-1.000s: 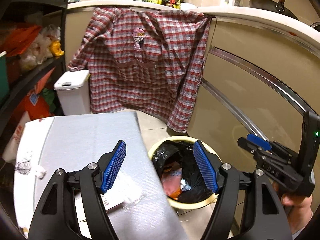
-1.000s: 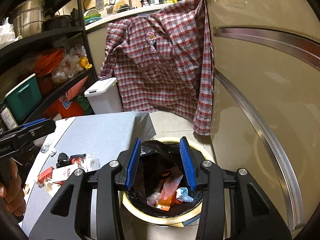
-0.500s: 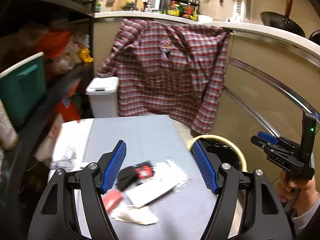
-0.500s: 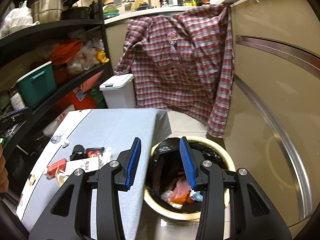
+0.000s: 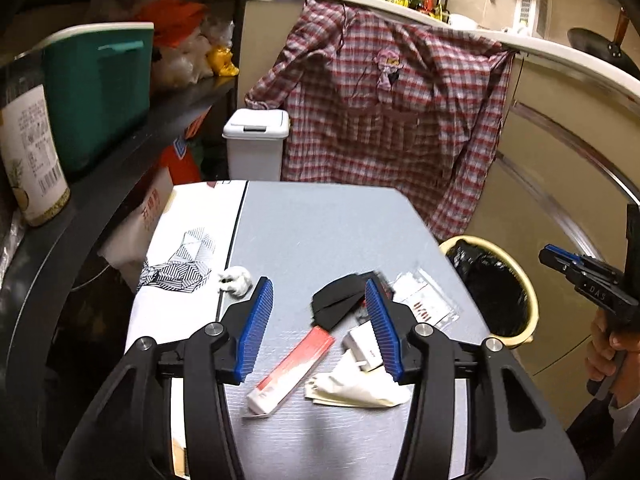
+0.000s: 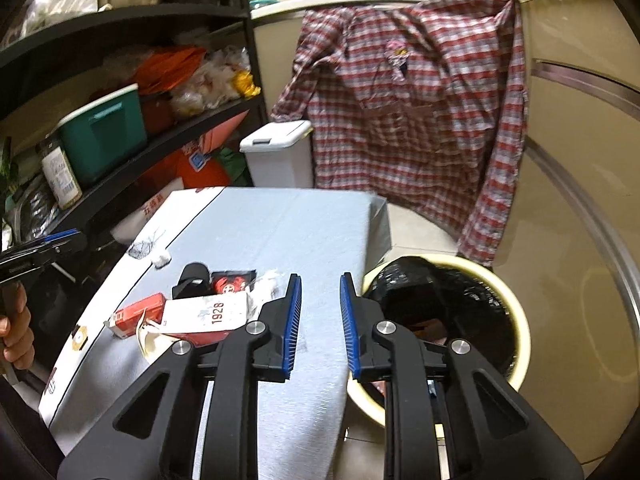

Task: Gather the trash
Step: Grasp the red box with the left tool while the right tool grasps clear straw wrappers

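Left wrist view showed the left gripper (image 5: 319, 312) low in the frame with its blue fingers (image 5: 256, 320) spread wide and empty, above the grey surface (image 5: 320, 224). Between and just behind them lay the trash: a red-and-white box (image 5: 292, 368), a crumpled paper (image 5: 356, 388) touching a small white box (image 5: 362, 344), a black wrapper (image 5: 336, 304) and a clear packet (image 5: 424, 300). A small white wad (image 5: 236, 278) sat apart at centre left, by a patterned white sheet (image 5: 188, 256). At the right edge, the yellow-rimmed bin (image 5: 520, 288) with its black liner stood beside the surface, and the right gripper (image 5: 552, 254) appeared beyond it.

Right wrist view had the right gripper (image 6: 320, 320) at bottom centre, fingers (image 6: 292, 320) parted by a narrow gap and holding nothing, over the surface's (image 6: 280, 232) right edge. The bin (image 6: 516, 320) sat lower right, partly hidden by the right finger. The trash cluster lay left of centre: a red carton (image 6: 140, 312), a box printed 1928 (image 6: 208, 316), a black piece (image 6: 194, 276) and a red-and-black packet (image 6: 232, 282). A plaid shirt (image 6: 412, 108) hung over the counter at the top of the frame, a white lidded bin (image 6: 280, 156) stood below it to the left, and dark shelves (image 6: 120, 24) with a green tub (image 6: 104, 136) filled the upper left.
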